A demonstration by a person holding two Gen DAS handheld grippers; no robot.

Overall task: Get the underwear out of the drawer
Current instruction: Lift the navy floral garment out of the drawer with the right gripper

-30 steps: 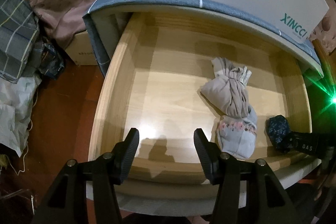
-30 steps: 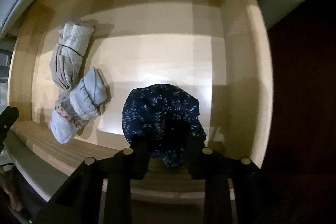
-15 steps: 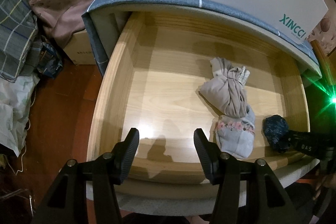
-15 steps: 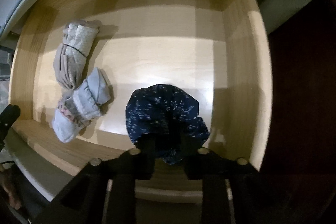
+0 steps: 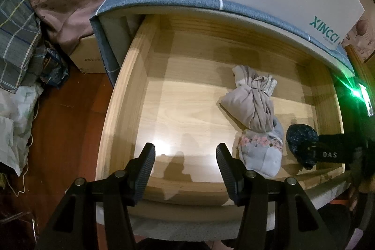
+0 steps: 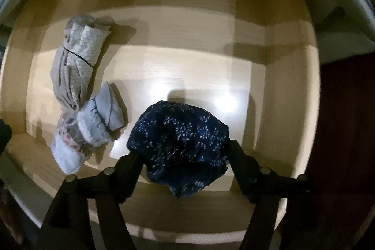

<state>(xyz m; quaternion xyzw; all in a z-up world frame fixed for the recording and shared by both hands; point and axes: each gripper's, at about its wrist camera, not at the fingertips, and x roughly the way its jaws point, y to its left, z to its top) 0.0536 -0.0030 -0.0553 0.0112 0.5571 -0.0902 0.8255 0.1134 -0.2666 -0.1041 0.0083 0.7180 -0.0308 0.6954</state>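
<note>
right tongs parted around navy bundle

right gripper points straight down into the wooden drawer. its jaws have just been opening; the navy speckled underwear, a soft crumpled bundle, sits between them near the front wall. at 10 o'clock lie a grey knotted roll and a pale blue roll, touching. left gripper tilts steeply downward, jaws apart, empty.

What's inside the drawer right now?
Three rolled bundles lie in the wooden drawer: a beige bundle, a pale blue-grey one, and dark floral underwear between the right gripper's opened fingers. The floor under each bundle is hidden.
</note>
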